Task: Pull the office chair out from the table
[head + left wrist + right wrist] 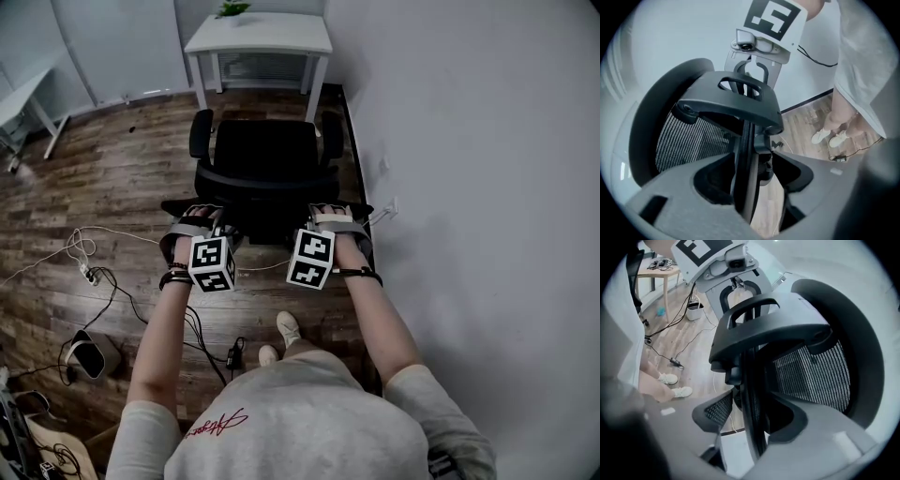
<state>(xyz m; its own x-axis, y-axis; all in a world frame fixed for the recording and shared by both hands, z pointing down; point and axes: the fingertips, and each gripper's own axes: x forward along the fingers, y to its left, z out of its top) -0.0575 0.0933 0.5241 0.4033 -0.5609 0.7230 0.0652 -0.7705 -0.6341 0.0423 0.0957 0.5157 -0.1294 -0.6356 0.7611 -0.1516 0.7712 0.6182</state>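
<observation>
Black office chair (267,155) stands clear of the white table (258,36), beside the wall (469,141). Your left gripper (208,216) and right gripper (328,216) straddle its upper edge (745,168), jaws wide, gripping nothing.

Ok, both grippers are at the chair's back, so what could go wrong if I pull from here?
1. The left gripper and right gripper stand open round the upper back edge of the office chair, so a pull may slip off.
2. A white cable lies on the floor behind the chair; rolling back could catch it.
3. The person's shoes stand close behind it.
</observation>
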